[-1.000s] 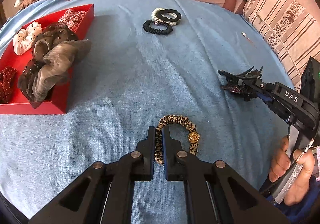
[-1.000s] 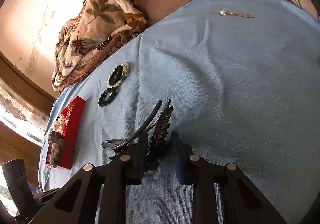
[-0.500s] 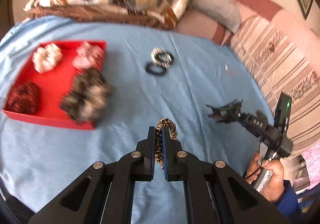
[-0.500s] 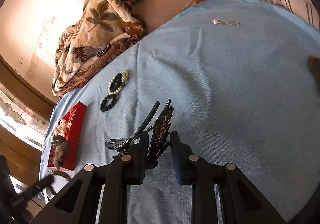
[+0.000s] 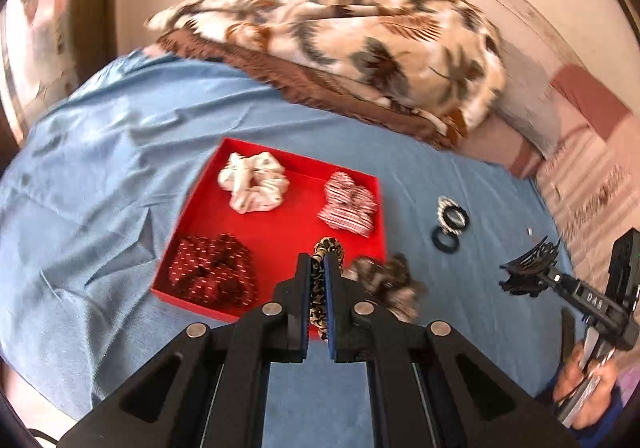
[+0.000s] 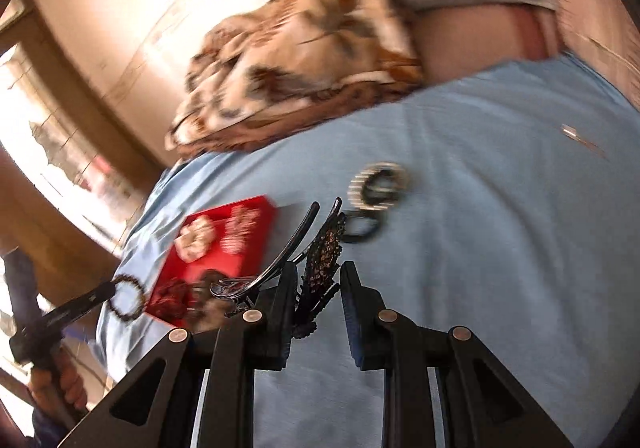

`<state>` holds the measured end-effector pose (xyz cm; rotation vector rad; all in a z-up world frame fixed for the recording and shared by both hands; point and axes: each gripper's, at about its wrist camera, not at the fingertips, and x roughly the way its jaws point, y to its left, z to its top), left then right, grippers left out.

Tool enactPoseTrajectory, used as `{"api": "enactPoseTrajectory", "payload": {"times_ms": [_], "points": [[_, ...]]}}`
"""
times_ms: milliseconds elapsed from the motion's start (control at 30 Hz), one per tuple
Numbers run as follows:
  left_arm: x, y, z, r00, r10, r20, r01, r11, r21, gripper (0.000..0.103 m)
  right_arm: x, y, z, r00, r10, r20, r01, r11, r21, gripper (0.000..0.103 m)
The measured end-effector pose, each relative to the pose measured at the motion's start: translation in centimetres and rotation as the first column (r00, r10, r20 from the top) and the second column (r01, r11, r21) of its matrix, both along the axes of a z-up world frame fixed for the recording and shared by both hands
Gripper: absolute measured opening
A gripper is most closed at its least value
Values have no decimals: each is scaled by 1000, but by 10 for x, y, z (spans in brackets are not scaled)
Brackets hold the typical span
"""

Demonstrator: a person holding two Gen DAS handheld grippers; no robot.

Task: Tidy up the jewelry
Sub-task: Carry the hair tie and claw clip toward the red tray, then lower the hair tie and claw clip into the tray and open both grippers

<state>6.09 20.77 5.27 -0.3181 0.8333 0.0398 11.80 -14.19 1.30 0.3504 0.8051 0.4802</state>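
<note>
Gripping a leopard-print bracelet (image 5: 329, 248), my left tool (image 5: 318, 268) is clenched on the band, which stands upright between the pads and hangs in the air above the near edge of the red tray (image 5: 202, 216). My right tool (image 6: 314, 290) carries a black hair claw (image 6: 324, 248): one half of the claw sits between the pads against the left pad, and the curved prongs stick out past the tips; the gap to the right pad is visible, so I cannot tell how firmly it is pinched.

Tray contents, seen from the left wrist view:
- white scrunchie (image 5: 254, 186), far left corner
- red-and-white striped scrunchie (image 5: 350, 206), far right corner
- dark red dotted scrunchie (image 5: 212, 274), near left corner
- brown-grey scrunchie (image 5: 390, 280), draped over the near right edge

The tray rests on a bed with a blue sheet (image 5: 100, 168). To the right of the tray, on the sheet, lie a pearl bracelet with a black band on it (image 5: 452, 212) and a separate black hair tie (image 5: 445, 242), just beside each other. A leaf-patterned blanket (image 5: 340, 32) is bunched at the far side. Both views are blurred.
</note>
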Motion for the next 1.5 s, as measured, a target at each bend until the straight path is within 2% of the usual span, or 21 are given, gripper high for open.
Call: {"api": "enactPoseTrajectory", "payload": {"times_ms": [133,233,367,467,667,900,1033,1100,1133,1167,1200,1233,1333,1400,1500], "points": [[7,22,-14,1000,27,-1,-27,996,-84,6,21,62,6,995,98,-8,-98,995,-27,24],[10,24,-31,1000,12,-6,-13,987,-161,6,36,101,6,989,150,-13,-151,986,-73,24],[17,20,-59,999,4,-34,-11,976,-219,6,60,145,1,979,197,-42,-201,970,-135,24],[18,18,-74,999,17,-48,-25,984,-179,6,80,172,-7,969,234,-84,-245,956,-162,24],[21,23,-88,999,33,-28,-36,992,-121,6,120,232,-32,930,315,-192,-358,897,-259,24],[19,29,-94,1000,23,8,-22,992,-125,6,157,279,-59,887,355,-294,-439,845,-304,26],[17,30,-97,1000,17,15,-15,990,-137,6,167,292,-66,887,343,-308,-440,830,-343,28],[17,30,-97,1000,18,21,-15,991,-133,7,172,294,-68,895,320,-310,-421,836,-352,36],[16,31,-97,1000,18,24,-15,991,-133,10,174,294,-67,898,315,-309,-415,838,-354,40],[16,31,-96,999,16,28,-12,991,-136,12,175,294,-66,900,310,-307,-410,839,-357,51],[16,32,-96,999,17,32,-12,990,-138,18,176,297,-65,902,307,-304,-407,839,-362,55],[16,33,-95,999,18,38,-12,990,-142,26,175,297,-63,906,305,-293,-402,837,-371,56],[14,35,-92,998,20,64,-10,986,-164,41,173,298,-55,910,310,-276,-401,830,-388,57],[11,36,-90,996,18,82,-3,984,-179,45,169,294,-49,915,307,-262,-392,831,-394,60],[9,36,-87,995,19,99,0,982,-188,46,163,283,-37,926,296,-236,-370,842,-392,61]]}}
